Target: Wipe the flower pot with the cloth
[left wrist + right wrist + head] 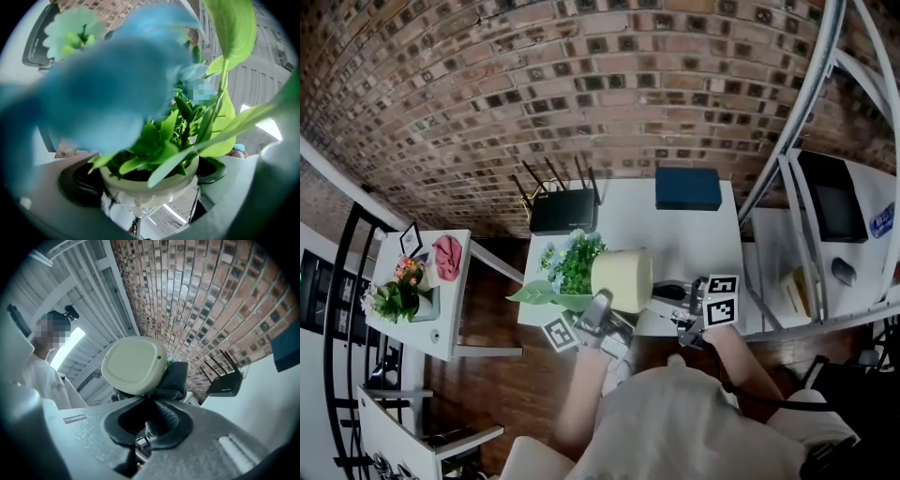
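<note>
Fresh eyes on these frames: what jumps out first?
The cream flower pot stands out first. It is tipped on its side over the near edge of the white table, with its leafy plant pointing left. The left tool is clamped on the pot's rim. The right tool pinches a dark cloth right beside the pot's base.

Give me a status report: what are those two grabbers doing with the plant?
Left gripper clamped on rim of cream flower pot, tipped sideways. Right gripper clamped on dark grey cloth, held against the pot's base. Nothing blocking.
</note>
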`<state>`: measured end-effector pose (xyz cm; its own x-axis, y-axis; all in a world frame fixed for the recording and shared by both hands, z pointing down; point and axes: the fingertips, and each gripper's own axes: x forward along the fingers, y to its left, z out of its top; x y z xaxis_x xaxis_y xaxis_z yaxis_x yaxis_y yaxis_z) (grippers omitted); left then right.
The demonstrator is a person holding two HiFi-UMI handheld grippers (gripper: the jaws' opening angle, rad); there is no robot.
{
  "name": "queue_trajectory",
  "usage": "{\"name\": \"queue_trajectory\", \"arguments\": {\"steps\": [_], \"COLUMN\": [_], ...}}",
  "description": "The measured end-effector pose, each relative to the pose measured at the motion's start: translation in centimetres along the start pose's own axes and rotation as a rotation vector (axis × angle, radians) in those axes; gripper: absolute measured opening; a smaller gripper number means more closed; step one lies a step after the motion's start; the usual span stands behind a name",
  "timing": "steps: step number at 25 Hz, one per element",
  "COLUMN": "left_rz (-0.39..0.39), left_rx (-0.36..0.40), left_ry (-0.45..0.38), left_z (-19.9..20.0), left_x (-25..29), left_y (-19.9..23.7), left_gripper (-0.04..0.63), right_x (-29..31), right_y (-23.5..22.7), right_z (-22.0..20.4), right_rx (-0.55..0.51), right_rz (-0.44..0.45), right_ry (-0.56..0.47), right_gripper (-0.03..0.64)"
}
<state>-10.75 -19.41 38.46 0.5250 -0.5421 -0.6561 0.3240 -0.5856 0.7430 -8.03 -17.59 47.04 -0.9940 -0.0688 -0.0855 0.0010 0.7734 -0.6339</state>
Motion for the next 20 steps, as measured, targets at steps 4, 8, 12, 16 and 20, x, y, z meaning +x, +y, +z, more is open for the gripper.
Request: {"name": "queue_trajectory", "arguments": {"steps": [4,8,12,16,20], "left_rz": [0.089,0.209,0.338,0.407,0.43], "left_rx": [0.039,0.073,0.157,0.181,0.182], "left_ry": [0.016,-0.01,-0.004,-0.022,-0.03], "left_z": [-0.4,-0.3,-0.4,0.4,0.9], "left_x": [0.1,-0.4,-1.4,-2.8,-4.1], "left_y": [1.2,3.0,4.3,5.4,5.7], "left_gripper": [0.63,0.63,0.63,0.63,0.629], "right_x": [-0.1,0.1,0.8,1.2,1.1], "right_y": [-0.3,-0.4,0.8,3.1,5.3], "right_z": [-0.6,-2.2,-3.4,-2.6,-1.1], "right_rx": [-0.03,-0.034,-0.089,-0.132,-0.218], "right_rz": [-0.068,-0.102,-0.118,-0.082,-0.048], "right_ry": [0.02,0.068,0.128,0.114,0.127], "right_gripper": [0.004,0.005,0.004,0.004,0.005]}}
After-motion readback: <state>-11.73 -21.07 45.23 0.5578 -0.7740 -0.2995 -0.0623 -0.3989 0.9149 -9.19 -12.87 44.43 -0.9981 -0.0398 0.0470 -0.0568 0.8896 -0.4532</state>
